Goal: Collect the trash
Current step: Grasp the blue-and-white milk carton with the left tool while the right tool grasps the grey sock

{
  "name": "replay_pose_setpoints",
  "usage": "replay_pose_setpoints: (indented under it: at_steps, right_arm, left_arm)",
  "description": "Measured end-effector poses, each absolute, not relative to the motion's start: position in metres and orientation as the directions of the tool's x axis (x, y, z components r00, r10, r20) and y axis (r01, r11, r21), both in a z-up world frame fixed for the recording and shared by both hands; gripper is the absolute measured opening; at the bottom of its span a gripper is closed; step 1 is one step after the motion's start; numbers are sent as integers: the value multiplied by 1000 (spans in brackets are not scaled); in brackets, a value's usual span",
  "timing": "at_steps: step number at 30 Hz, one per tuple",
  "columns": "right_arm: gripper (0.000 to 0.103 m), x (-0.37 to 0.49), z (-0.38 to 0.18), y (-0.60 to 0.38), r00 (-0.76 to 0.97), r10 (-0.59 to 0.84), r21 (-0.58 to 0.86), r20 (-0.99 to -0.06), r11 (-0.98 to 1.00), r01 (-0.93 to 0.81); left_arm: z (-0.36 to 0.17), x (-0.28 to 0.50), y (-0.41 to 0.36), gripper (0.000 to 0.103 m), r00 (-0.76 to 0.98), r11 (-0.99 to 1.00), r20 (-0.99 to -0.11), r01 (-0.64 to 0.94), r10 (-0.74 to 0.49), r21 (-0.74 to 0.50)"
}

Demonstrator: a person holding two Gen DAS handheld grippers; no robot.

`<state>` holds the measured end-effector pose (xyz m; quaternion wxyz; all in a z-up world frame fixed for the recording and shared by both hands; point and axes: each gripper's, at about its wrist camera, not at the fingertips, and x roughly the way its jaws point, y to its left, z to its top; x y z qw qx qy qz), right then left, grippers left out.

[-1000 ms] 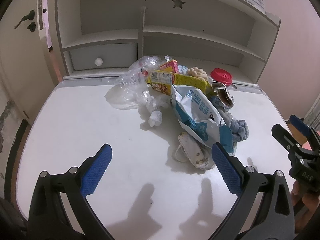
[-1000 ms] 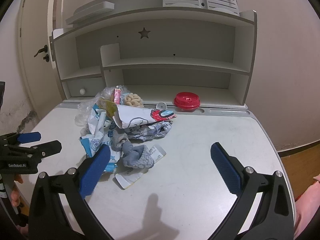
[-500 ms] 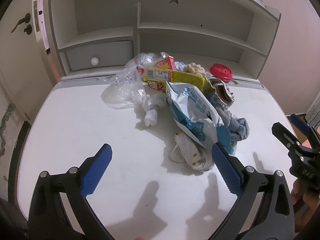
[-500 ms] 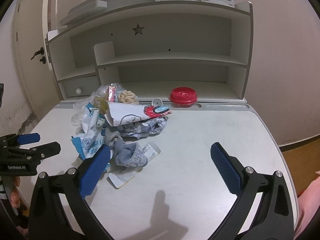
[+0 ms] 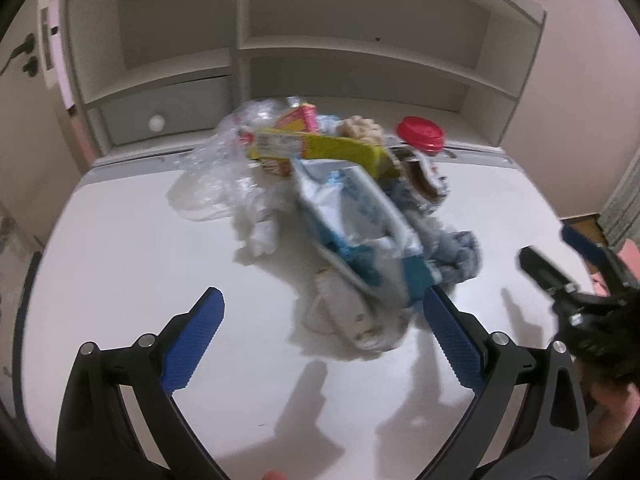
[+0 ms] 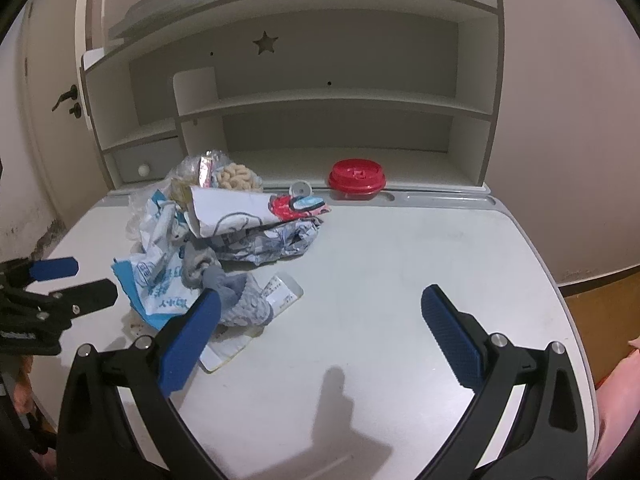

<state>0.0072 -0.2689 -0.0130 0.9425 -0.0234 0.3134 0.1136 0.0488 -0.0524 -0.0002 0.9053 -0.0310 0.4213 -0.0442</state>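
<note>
Trash pile (image 6: 224, 232) on white desk (image 6: 400, 280), left-centre, far side near shelf unit (image 6: 320, 100). Grey sock (image 6: 240, 300) at near edge of pile, red lid (image 6: 357, 174) apart at far right. Left gripper (image 5: 320, 332) jaws spread wide, hovering just short of blue-white bag (image 5: 360, 232), nothing held. Right gripper (image 6: 320, 320) also wide open, empty, left pad (image 6: 188, 340) overlapping sock in view, contact unclear.

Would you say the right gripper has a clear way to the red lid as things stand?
Probably yes. The right gripper is open and empty, and bare table lies between it and the red lid; the trash pile sits off to the left of that line.
</note>
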Motion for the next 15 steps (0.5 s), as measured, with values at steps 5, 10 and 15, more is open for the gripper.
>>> replay_pose_setpoints:
  at_steps: [5, 10, 15]
  right_arm:
    - [97, 10, -16, -268, 774, 198, 21, -602, 972, -232]
    - [97, 12, -16, -270, 771, 192, 21, -607, 974, -227]
    - [97, 13, -19, -269, 763, 208, 27, -612, 970, -243]
  left_arm:
    - [-2, 59, -72, 97, 631, 994, -769, 87, -103, -62]
    - [-4, 64, -81, 97, 625, 995, -775, 90, -93, -47]
    - [-9, 67, -79, 97, 615, 997, -786, 70, -71, -36]
